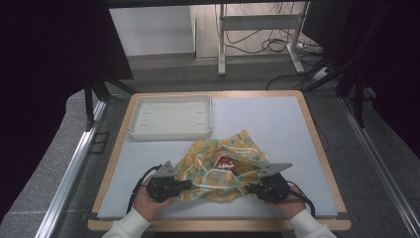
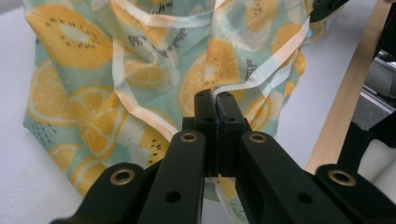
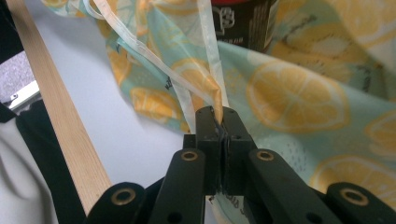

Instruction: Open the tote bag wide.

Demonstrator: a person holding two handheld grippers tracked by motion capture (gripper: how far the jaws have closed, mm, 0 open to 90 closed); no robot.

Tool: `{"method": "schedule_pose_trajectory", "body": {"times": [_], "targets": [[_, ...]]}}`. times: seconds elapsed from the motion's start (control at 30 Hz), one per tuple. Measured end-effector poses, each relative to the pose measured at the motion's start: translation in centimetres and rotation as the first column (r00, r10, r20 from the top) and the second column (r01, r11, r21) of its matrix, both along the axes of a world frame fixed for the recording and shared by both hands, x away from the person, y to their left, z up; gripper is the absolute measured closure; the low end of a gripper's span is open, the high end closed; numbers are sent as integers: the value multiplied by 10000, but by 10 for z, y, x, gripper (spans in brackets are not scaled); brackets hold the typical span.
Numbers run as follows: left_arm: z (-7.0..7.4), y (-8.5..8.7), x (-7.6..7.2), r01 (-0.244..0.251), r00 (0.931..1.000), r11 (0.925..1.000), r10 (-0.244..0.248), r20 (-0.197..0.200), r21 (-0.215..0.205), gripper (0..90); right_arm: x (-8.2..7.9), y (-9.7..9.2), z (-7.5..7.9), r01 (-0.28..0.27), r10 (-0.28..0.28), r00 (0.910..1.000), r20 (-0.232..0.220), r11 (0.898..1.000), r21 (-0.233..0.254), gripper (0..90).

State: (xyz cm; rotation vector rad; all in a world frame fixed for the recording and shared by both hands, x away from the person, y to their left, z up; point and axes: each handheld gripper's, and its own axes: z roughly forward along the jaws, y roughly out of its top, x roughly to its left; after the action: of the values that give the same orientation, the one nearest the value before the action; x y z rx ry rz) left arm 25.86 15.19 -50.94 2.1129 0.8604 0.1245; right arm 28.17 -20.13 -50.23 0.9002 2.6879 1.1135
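While clamped on the fruit-print cloth point(image 1: 218, 168), left tool point(image 2: 215, 100) and right tool point(image 3: 217, 114), both low over table point(image 1: 277, 124)

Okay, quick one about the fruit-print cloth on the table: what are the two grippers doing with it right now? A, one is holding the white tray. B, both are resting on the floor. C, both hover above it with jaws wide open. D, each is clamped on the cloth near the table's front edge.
D: the left gripper and the right gripper each have jaws shut on the cloth, while the white tray sits apart behind it.
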Motion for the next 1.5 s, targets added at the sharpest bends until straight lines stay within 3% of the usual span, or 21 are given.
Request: {"method": "schedule_pose_trajectory", "body": {"times": [0.4, 0.7, 0.77, 0.87, 1.03, 1.2, 1.37, 1.5], "targets": [[-14, -2, 4, 30, 9983, 9984, 3, -584, 563, 900, 0, 2, -12, -246, 224, 9992, -344, 9975, -662, 872], [-17, -4, 5, 18, 9984, 9976, 22, -572, 698, 879, 0, 2, -13, -247, 220, 9992, -348, 9966, -791, 848], [-14, -3, 4, -68, 9990, 9984, 93, -434, 559, 847, -1, 2, -13, -281, 257, 9992, -319, 9966, -779, 799], [-9, -1, 2, -43, 9998, 9996, 49, -217, 276, 760, -3, 3, -11, -326, 324, 9995, -43, 9966, -763, 652], [6, 3, -3, -201, 9987, 9990, 220, 459, -406, 535, -7, 1, 0, 95, -61, 9966, 816, 9991, -417, 451], [22, 10, -6, -449, 9948, 9937, 539, 864, -1023, 388, -9, -6, 20, 497, -568, 9888, 1377, 9973, 548, 381], [34, 17, -8, -490, 9919, 9877, 655, 1086, -1483, 342, -9, -11, 33, 704, -881, 9832, 1596, 9910, 1135, 354], [41, 21, -9, -507, 9895, 9847, 721, 1249, -1667, 329, -8, -14, 38, 795, -1015, 9807, 1671, 9878, 1339, 348]]}}
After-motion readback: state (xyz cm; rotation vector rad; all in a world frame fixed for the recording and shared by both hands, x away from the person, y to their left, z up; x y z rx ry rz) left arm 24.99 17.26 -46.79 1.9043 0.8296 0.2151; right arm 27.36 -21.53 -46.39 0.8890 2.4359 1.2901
